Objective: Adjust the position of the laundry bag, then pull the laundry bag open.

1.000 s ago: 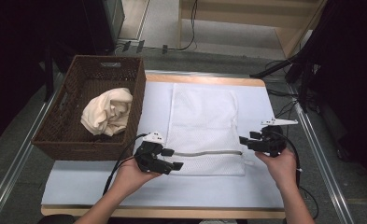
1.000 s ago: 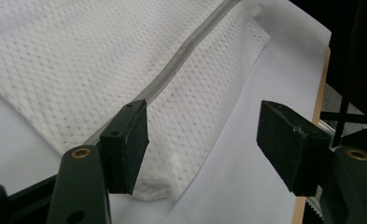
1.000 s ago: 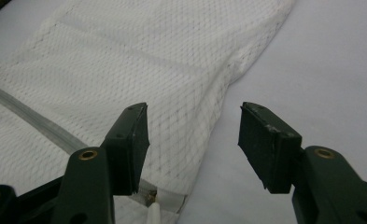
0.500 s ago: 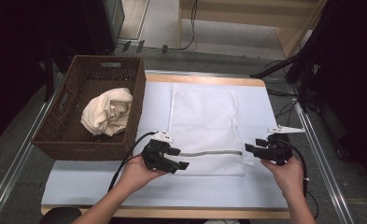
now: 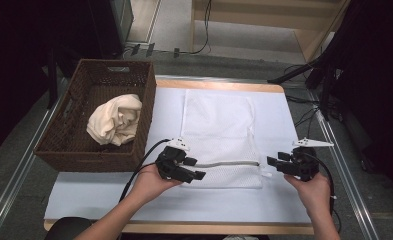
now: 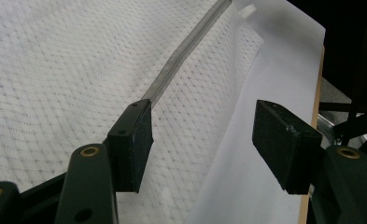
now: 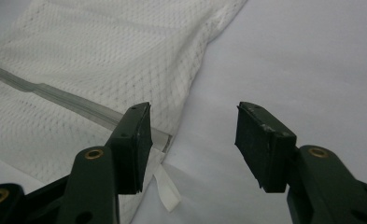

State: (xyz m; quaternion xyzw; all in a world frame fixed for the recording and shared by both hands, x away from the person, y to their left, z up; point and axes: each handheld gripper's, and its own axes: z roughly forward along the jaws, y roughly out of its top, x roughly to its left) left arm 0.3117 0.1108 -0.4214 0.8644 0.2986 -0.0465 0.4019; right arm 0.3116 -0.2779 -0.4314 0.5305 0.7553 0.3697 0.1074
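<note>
Right gripper (image 5: pixel 276 164) nearer one mesh bag (image 5: pixel 219 125) — both grippers' fingers narrowing, still spread, nothing pinched.

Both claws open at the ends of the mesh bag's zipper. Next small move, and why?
Probably ease the right claw forward and close it on the white pull tab at the zipper's end. Its jaws stand open with nothing between them, and the tab lies just below its left jaw. The left claw, open over the mesh bag beside the zipper, could then pin the fabric.

Place: lab-style recording setup
Evidence: paper-covered table (image 5: pixel 284 125), metal rails (image 5: pixel 341 165), floor cables (image 5: pixel 206 30), dark curtains (image 5: pixel 379 75)
</note>
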